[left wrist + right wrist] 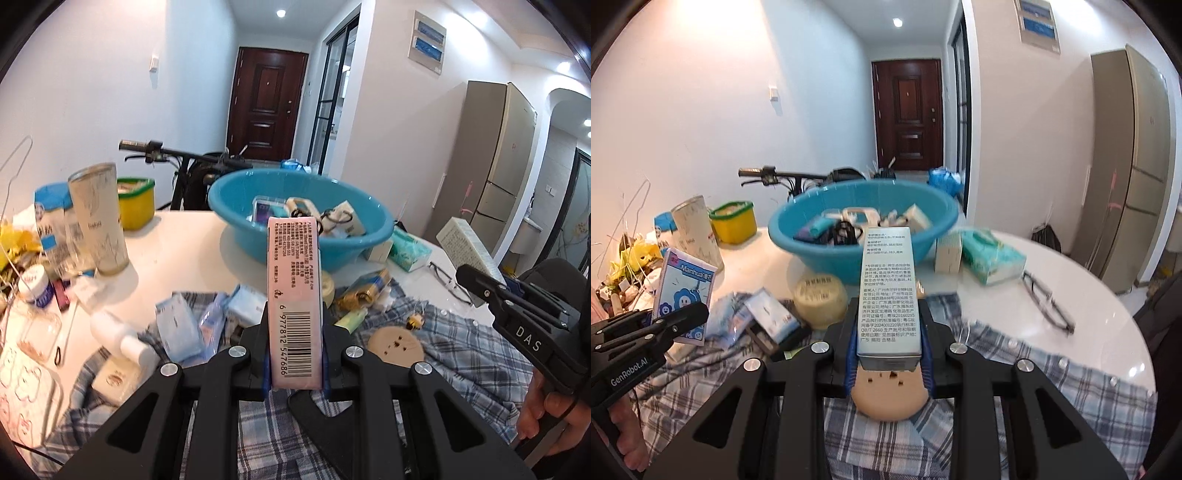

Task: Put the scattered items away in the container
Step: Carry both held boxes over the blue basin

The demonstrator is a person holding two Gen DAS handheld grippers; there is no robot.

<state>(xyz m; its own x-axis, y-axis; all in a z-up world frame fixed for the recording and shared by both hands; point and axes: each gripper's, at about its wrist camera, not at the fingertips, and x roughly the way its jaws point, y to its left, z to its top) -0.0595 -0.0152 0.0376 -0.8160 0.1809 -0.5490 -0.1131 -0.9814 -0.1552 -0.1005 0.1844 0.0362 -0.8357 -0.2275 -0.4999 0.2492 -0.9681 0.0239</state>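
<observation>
White tabletop under plaid shirt; left tongs clamp pink box, right tongs silver box.

Bright, even indoor light from recessed ceiling spots; soft glare on the white tabletop. Strong fisheye bending, black corners. Motion blur smears left-side clutter in both views.

Basin behind shirt on table — glasses right, tumbler left

Blue basin, pink barcoded box, silver-grey printed box, blue-and-white plaid shirt, yellow green-lidded tub, white bench
</observation>
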